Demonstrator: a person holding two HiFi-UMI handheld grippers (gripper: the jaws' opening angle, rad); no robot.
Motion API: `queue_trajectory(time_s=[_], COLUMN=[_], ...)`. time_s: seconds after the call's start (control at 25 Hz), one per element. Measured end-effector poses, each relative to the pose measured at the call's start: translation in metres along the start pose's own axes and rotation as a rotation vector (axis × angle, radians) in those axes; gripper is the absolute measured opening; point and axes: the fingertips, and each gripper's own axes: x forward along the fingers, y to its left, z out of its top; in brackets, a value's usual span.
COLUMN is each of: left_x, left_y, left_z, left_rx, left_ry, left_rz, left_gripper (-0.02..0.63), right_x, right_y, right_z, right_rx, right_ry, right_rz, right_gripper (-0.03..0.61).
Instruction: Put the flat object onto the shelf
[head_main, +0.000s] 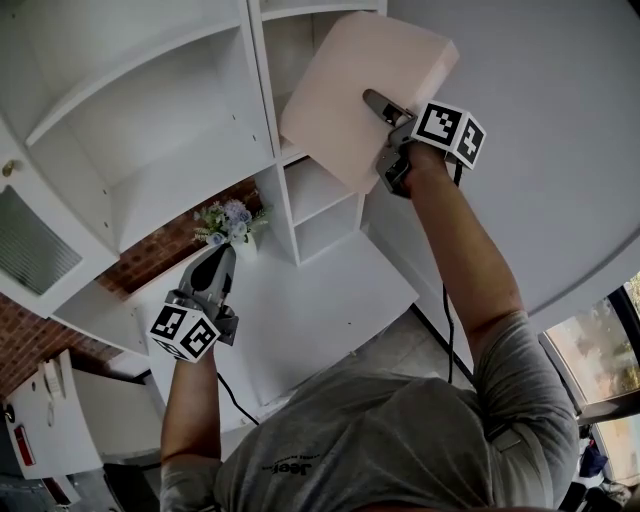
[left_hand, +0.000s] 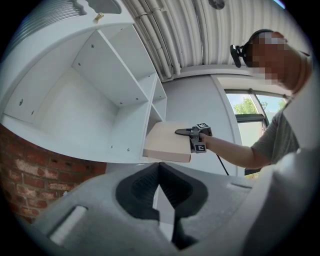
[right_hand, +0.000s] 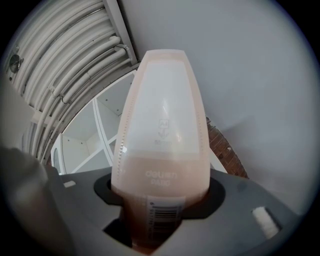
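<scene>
**Flat object held at the shelf mouth; insertion judged next**

Nearest, at lower left of the head view, the left gripper (head_main: 218, 258) is held idle. Its jaws are closed tip to tip and nothing is gripped btwn them, as its own view confirms. Just past its tips a small posy of flowers (head_main: 230, 220) is seen, w/ a brick wall (head_main: 155, 258) behind.

Further off, right of top centre, the right gripper (head_main: 380, 102) is raised at arm's length. Its jaws are spread fairly wide but clamped on the near edge of the flat object (head_main: 350, 75), a pale pink pack w/ a barcode label at the gripped end. The pack is carried roughly level, w/ its far edge pointed at the white shelf (head_main: 262, 90). It lies across the front of an upper compartment at top centre of the frame. Whether the far edge already rests on a board can't be told.

Step in hand, as judged: the carry is about done and insertion is being lined up.

- **Next move:** prob. the pack should be kept flat and squared to the opening btwn the uprights. It should then be pushed in until it's borne by the board, and only then should the grip be let go.
- **Poss. risks:** a front corner gets caught on a divider, or the pack tips out if it's released too soon.
</scene>
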Motion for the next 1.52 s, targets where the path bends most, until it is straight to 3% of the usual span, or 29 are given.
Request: queue_trajectory(time_s=[0.56,1.52], left_x=[-0.001,-0.007], left_y=[0.029,0.082], left_z=[0.015,0.007], left_rx=[0.006,-0.013], left_ry=[-0.018,-0.005], left_rz=[0.021,0.075], left_gripper=[-0.002,-0.002], right_x=[0.073,0.203], right_y=[-0.001,-0.007], right_z=[-0.005,-0.015], right_rx=[-0.002,0.002], right_ry=[0.003,-0.012], right_rz=[-0.027,-0.074], right_gripper=[0.287,0.287])
